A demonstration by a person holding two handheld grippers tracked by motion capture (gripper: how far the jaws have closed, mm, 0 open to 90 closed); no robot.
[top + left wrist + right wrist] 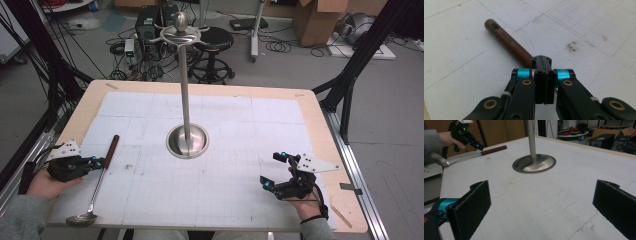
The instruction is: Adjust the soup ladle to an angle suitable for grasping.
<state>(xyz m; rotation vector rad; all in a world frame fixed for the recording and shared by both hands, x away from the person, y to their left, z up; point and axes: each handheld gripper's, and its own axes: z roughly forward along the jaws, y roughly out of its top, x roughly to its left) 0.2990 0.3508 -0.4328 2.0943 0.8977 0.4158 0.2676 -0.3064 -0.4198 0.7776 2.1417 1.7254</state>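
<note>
Ladle [99, 179]: we see a long utensil lying flat on the white gridded mat at the bench's left side, near the person's edge, running from a brown handle at the far end to a shiny metal bowl at the near end.
Ladle handle [507, 41]: we note reddish-brown wood, round in section, with a dark hanging hole near its tip and faint lettering along it.
Ladle bowl [81, 219]: polished steel, resting close to the mat's near left corner.
Ladle shaft: thin bright metal, straight, joining the handle about a third of the way down.
Left hand-held gripper [101, 161]: we find its jaws pressed fully together with nothing between them; the tips sit just beside the ladle where wood meets metal, and we cannot tell whether they touch it.
Right hand-held gripper [275, 170]: we see the jaws spread wide and empty, low over the mat at the bench's right, well apart from the ladle.
Stand [187, 140]: a round steel base with a tall pole at the mat's centre.
Bench [320, 130]: pale wood rim around the mat.
</note>
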